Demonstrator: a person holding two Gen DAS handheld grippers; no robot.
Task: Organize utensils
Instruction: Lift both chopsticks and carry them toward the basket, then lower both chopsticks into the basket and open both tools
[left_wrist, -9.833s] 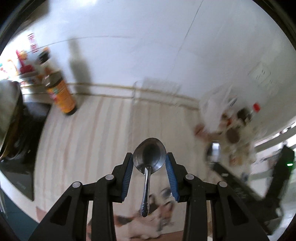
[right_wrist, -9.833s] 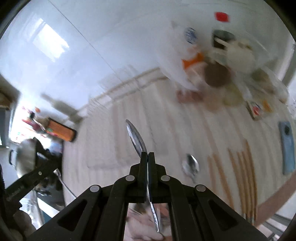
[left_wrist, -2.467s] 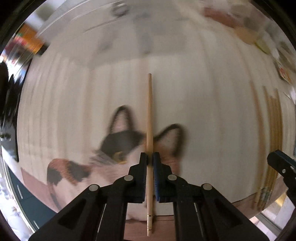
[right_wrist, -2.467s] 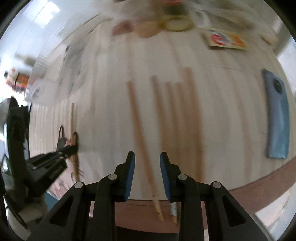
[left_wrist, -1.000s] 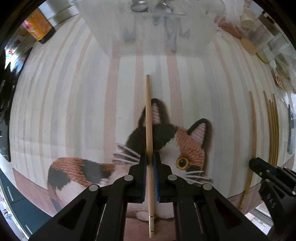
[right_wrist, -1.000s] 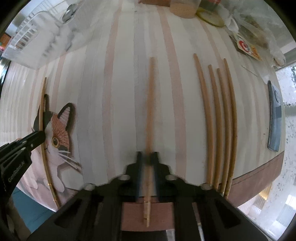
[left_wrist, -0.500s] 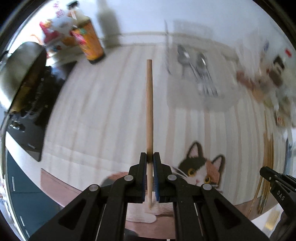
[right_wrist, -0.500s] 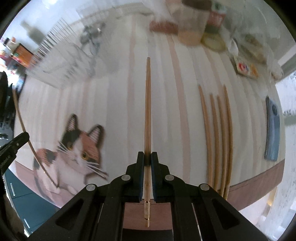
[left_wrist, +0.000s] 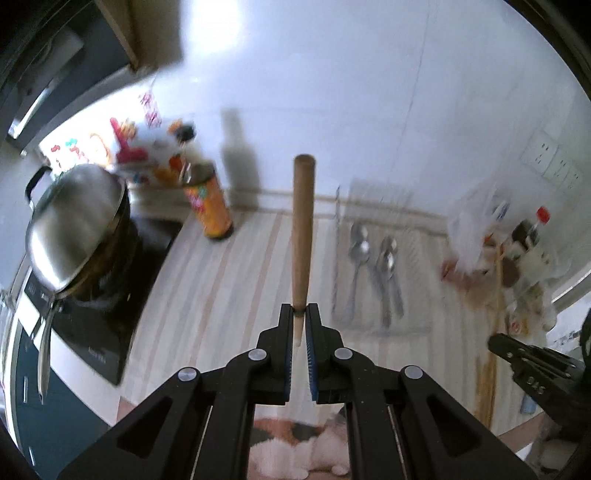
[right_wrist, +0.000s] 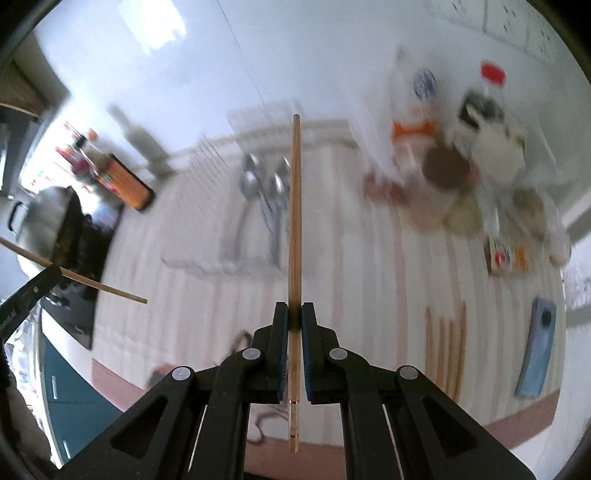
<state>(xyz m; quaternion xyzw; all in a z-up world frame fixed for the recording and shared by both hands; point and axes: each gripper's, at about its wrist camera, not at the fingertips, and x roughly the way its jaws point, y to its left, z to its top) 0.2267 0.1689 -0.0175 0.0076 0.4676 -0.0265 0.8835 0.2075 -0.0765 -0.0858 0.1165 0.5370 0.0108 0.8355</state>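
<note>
left hand-held gripper (left_wrist: 300, 314): jaws clamped on a chopstick (left_wrist: 303, 229), held in the air, stick pointing forward along the fingers toward the wall; short tail pokes back between the pads.
right hand-held gripper (right_wrist: 294, 314): jaws clamped on a second chopstick (right_wrist: 294, 229), gripped well back from its far tip; the banded end hangs out behind the jaws.
tray (left_wrist: 384, 266): clear tray on the tabletop (left_wrist: 236, 280) by the wall; edges blurred.
spoons (left_wrist: 373, 258): lying in the tray, bowls toward the wall, handles toward the camera. Exact count unclear from blur.
left chopstick vs tray: above the tabletop, left of the tray, not touching it.
right chopstick vs tray: far tip overlaps the tray's right part in the right wrist view; height above it can't be told.
spare chopsticks (right_wrist: 448, 350): bundle lying side by side on the tabletop, right of the tray and nearer the front edge.
phone (right_wrist: 535, 350): flat on the tabletop, right of the spare chopsticks.
bottle (left_wrist: 208, 201): orange label, upright, left of the tray near the wall.
pot (left_wrist: 74, 225): steel, on the black cooktop, far left of the tray.
</note>
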